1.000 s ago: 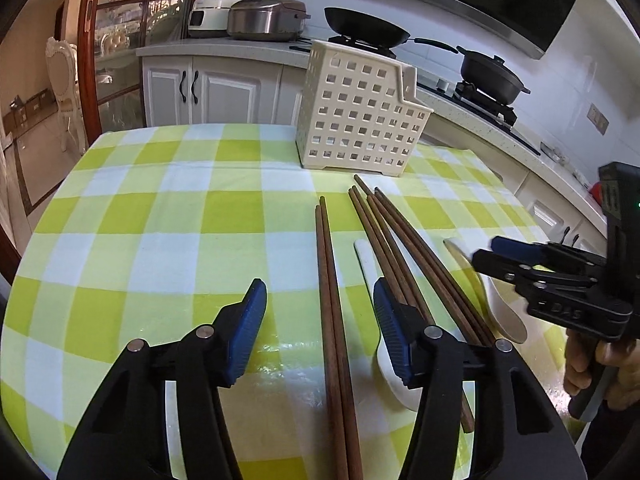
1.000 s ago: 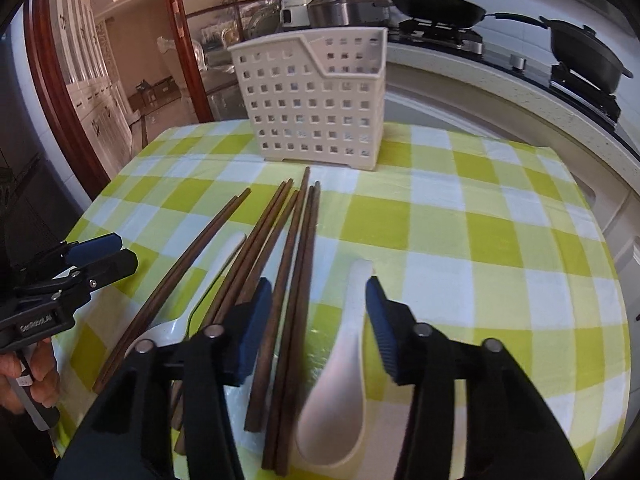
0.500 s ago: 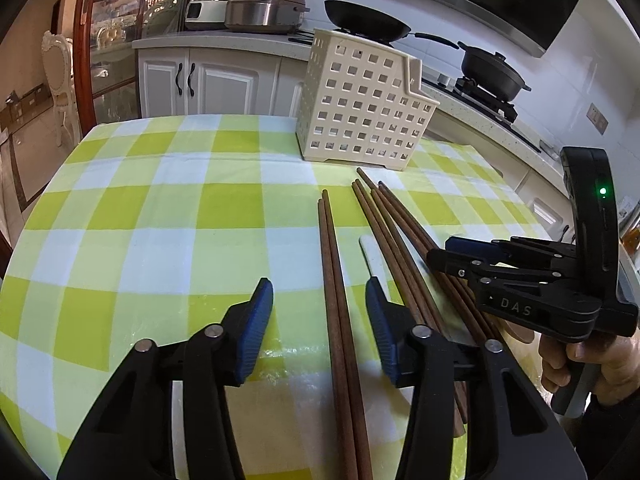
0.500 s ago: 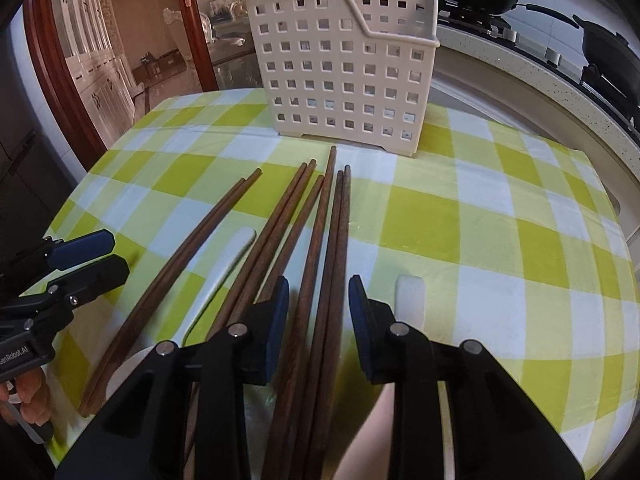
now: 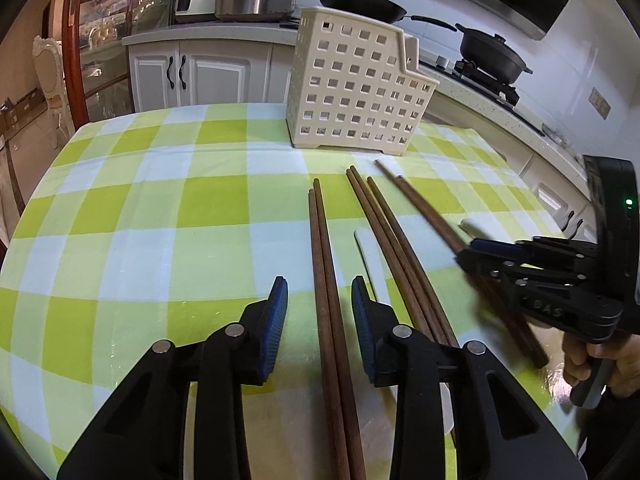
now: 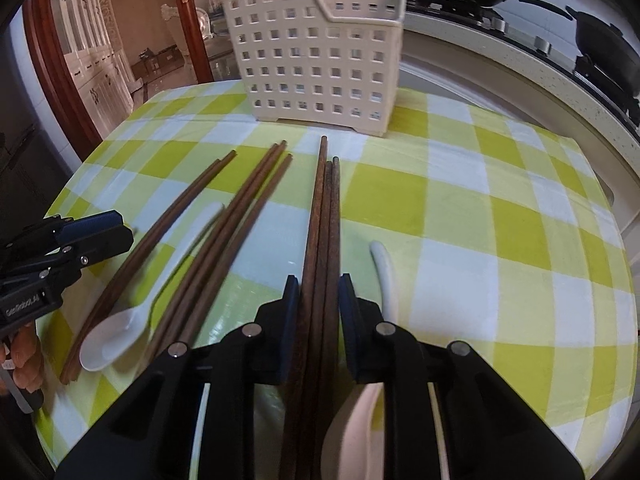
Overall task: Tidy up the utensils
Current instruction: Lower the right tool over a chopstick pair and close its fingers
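Note:
Several brown wooden chopsticks lie on the green checked tablecloth in front of a cream perforated utensil basket, also in the right wrist view. My left gripper is open, its jaws either side of a chopstick pair. My right gripper has closed onto a bundle of three chopsticks; it also shows in the left wrist view. Two white ceramic spoons lie among the chopsticks: one left, one right of my right gripper.
A kitchen counter with a rice cooker, a frying pan and a black pot runs behind the table. White cabinets stand beyond the table's far edge. A wooden door frame is at left.
Both grippers have moved forward and lower over the chopsticks. My right gripper's jaws have narrowed onto the three-chopstick bundle. My left gripper's jaws have narrowed around the chopstick pair.

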A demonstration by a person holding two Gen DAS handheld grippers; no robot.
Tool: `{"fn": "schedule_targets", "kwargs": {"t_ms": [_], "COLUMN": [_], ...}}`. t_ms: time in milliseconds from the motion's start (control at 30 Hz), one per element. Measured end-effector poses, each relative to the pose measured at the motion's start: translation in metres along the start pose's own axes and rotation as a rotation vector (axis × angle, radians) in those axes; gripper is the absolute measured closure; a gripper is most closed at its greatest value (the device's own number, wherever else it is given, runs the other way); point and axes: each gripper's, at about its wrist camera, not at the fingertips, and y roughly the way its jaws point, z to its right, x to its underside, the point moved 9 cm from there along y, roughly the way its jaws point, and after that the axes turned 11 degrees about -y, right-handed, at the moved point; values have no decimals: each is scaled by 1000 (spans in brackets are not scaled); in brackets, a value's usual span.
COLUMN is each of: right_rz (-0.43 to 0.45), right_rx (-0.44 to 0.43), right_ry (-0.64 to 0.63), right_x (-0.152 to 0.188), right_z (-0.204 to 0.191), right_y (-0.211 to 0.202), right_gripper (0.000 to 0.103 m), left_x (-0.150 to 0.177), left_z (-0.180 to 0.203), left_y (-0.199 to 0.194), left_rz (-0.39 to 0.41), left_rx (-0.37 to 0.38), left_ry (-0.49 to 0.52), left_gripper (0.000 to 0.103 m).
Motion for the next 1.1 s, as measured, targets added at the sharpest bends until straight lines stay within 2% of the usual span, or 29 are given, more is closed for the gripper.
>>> {"fn": "schedule_targets", "kwargs": {"t_ms": [200,233,300,400,433,467,500,567,633,933,1100], "right_rz": [10,20,38,64,75,81,79,78,70,16,39], "right_rx": [10,12,18,15,11,3,-10,-38,-56,-29,-29], "right_ry": [44,46,43,41,38,32,25,16,10,26,37], "right_x": [5,4,1,-4,-6,-8,-9,-11,-11,-6,-9], "right_z": [13,14,14,12,10,8,5,-1,-6,0,0], "right_y": [-6,-9,-14,-23,-26,-27,-26,-24,-20,3,0], "right_gripper": [81,78,65,64,64,75,92,97,98,97,87], "left_x": [-7,-7,-8,-9,-8,-8,-8,-8,-7,-5,-4], "left_z": [13,16,16,11,10,8,6,5,6,8,7], "left_y": [2,2,6,13,14,15,16,15,14,12,12], "left_rz": [7,7,0,-12,-12,-13,-14,-12,-10,-12,-10], "left_rx": [18,17,8,-8,-11,-14,-14,-9,-3,12,13], "left_ry": [23,29,30,20,17,12,5,-1,-1,5,3], "left_gripper": [78,78,79,80,81,81,81,81,81,81,81]}}
